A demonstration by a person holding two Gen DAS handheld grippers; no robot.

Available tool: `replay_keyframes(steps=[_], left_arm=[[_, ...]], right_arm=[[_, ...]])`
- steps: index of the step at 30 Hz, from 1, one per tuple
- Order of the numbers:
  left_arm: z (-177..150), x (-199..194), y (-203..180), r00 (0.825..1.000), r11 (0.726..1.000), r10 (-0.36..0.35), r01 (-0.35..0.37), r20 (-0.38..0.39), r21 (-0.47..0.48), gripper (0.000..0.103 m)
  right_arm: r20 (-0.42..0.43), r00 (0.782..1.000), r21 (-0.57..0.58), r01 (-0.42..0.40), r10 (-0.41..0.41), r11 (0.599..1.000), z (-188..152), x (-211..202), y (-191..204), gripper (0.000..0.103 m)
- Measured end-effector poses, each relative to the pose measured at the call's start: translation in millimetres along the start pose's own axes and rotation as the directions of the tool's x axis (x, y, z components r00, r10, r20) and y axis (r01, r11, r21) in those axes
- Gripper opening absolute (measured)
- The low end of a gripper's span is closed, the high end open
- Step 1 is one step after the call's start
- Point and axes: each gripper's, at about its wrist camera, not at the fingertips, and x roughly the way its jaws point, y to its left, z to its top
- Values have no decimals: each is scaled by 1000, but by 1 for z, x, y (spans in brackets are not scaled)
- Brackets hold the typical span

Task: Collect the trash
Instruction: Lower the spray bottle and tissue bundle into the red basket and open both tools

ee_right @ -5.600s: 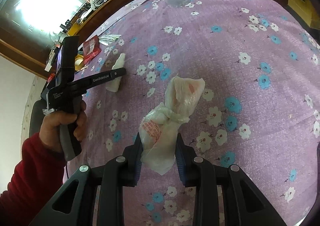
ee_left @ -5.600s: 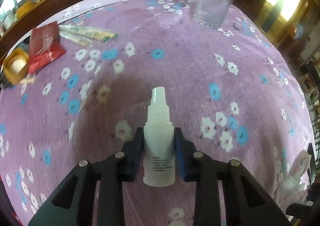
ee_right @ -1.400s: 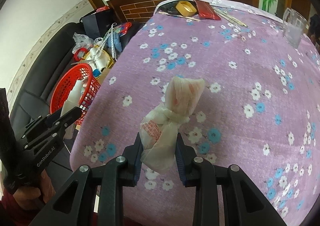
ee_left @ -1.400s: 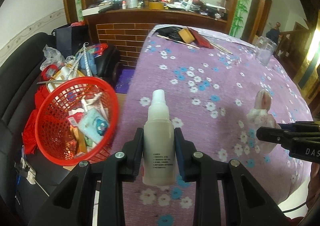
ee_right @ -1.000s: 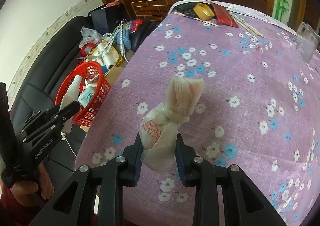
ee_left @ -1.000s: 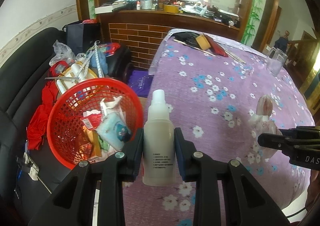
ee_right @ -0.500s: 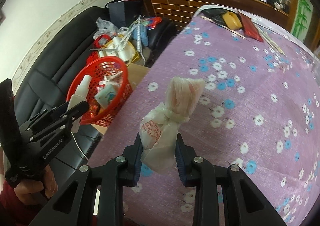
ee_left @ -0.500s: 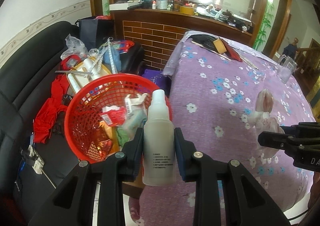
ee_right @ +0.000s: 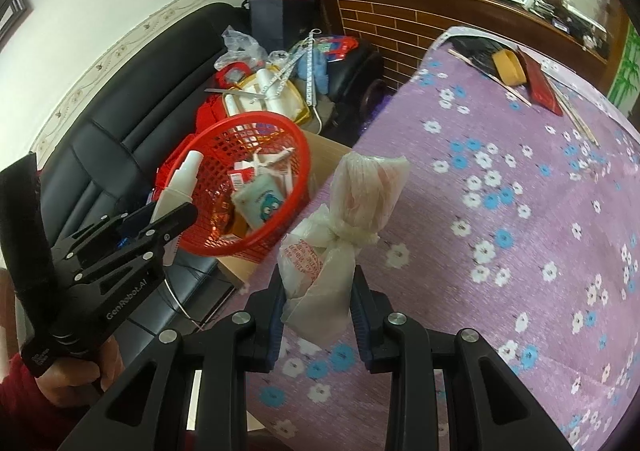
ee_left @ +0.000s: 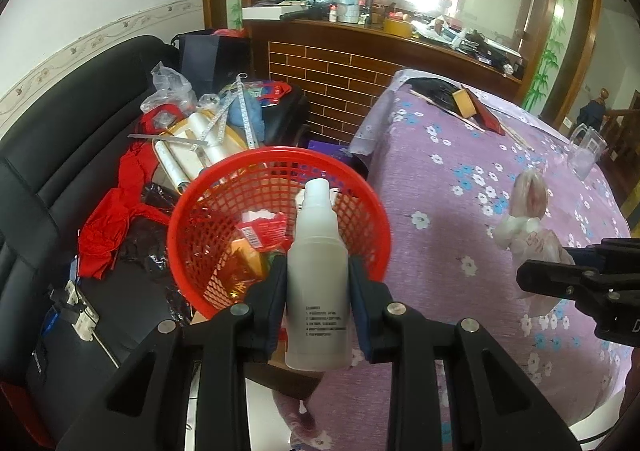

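left wrist view: your left gripper (ee_left: 318, 291) clamps a white plastic spray bottle (ee_left: 318, 275) just over the red mesh plastic basket (ee_left: 276, 167); carry it past the rim before letting go. your right gripper (ee_right: 316, 301) pinches a knotted translucent plastic bag (ee_right: 340, 235) above the purple floral tablecloth (ee_right: 520, 211). "genrobot.ai" reads on the left tool.

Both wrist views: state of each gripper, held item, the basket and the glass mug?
Left gripper: shut on spray bottle.
Spray bottle: upright in the jaws, in front of the basket, not dropped.
Right gripper: shut on knotted bag.
Knotted bag: tied, held off the tablecloth.
Basket: part full of trash.
Glass mug: upright on table.
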Motion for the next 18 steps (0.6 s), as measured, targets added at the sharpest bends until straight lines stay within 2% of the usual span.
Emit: replay_keyframes(steps=[18], left_arm=[[10,7,26,999,999,33,-33,14,-16,29]], right_arm=[[10,1000,-54,-18,18,998,32,13,34,32]])
